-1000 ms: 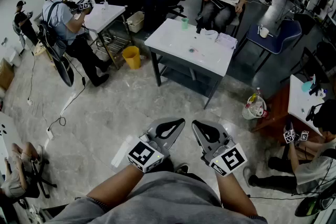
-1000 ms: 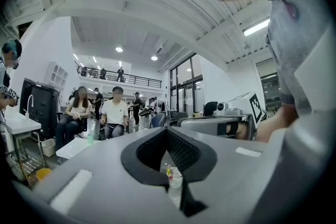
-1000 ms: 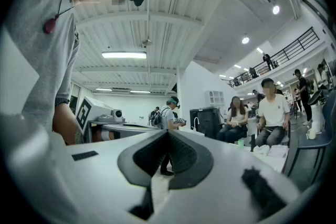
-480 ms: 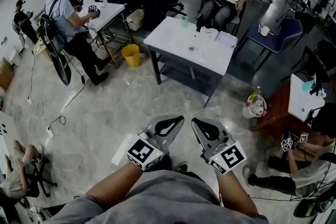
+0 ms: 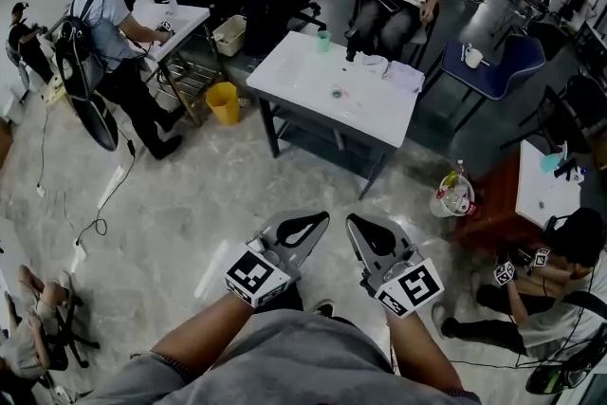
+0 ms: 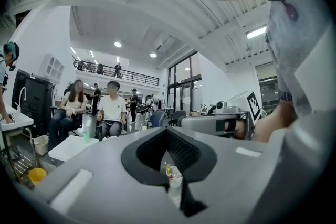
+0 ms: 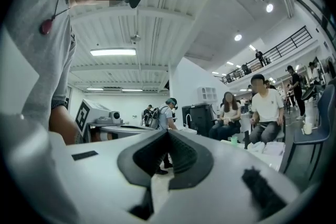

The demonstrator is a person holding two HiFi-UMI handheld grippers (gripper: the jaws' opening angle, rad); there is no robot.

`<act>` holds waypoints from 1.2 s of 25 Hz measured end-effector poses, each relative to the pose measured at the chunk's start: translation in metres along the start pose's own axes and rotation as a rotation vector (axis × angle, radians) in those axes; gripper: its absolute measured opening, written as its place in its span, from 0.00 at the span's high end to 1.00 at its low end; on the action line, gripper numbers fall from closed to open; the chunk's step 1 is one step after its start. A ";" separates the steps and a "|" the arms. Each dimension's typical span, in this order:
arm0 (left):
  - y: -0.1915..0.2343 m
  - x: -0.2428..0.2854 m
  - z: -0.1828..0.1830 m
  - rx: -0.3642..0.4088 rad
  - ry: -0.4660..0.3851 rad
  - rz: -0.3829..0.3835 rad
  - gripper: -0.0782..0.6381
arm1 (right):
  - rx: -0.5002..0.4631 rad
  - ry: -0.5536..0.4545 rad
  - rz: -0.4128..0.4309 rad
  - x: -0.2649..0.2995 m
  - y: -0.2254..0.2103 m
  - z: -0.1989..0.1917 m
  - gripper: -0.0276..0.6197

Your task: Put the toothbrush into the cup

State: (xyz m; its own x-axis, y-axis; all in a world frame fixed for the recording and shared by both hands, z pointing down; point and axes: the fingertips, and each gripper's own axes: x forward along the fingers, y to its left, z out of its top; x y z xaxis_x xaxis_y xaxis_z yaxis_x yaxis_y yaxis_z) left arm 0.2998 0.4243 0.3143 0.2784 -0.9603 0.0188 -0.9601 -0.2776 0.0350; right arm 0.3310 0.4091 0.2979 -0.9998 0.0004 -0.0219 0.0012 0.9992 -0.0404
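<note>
**A:** How do the fingers stand?

**B:** Both pairs are together and hold nothing. The left gripper (image 5: 326, 217) has its fingers (image 6: 100, 165) meeting at the tips. Only the floor (image 5: 190, 204) and a bag of clutter (image 5: 454, 194) far off show through the oval gap behind them. The right gripper (image 5: 350, 220) is the same, with its fingers (image 7: 89, 170) tip to tip and no thing between them.

**A:** Where are the 2 grippers?

**B:** They are side by side, close to the person's body, over bare floor and pointing forward.

**A:** And the cup?

**B:** A small green cup (image 5: 323, 40) stands upright near the far edge of the white table (image 5: 294, 76), well apart from both grippers. 2 seated people are just behind it.

**A:** The toothbrush?

**B:** I cannot pick it out. A few small things lie on the table, including a tiny speck (image 5: 337, 94) near the middle, but they are too small to name.

**A:** So how far along is it?

**B:** I would say it is not begun. Nothing is gripped and the table is out of reach. The approach, the pickup and the drop into the cup are all left.
</note>
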 end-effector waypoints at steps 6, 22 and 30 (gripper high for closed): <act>0.048 0.025 -0.003 -0.009 0.011 -0.055 0.88 | 0.003 0.021 -0.041 0.042 -0.039 -0.003 0.94; 0.166 0.041 0.003 -0.036 0.018 -0.184 0.88 | 0.009 0.053 -0.152 0.155 -0.081 -0.006 0.94; 0.206 0.034 0.004 -0.025 0.015 -0.228 0.88 | 0.007 0.057 -0.194 0.196 -0.085 -0.007 0.94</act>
State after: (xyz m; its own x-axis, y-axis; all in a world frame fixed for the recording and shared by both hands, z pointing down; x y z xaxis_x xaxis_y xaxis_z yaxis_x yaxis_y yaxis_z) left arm 0.1112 0.3338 0.3179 0.4890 -0.8720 0.0225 -0.8711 -0.4868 0.0651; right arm 0.1348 0.3244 0.3040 -0.9809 -0.1896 0.0431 -0.1915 0.9805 -0.0451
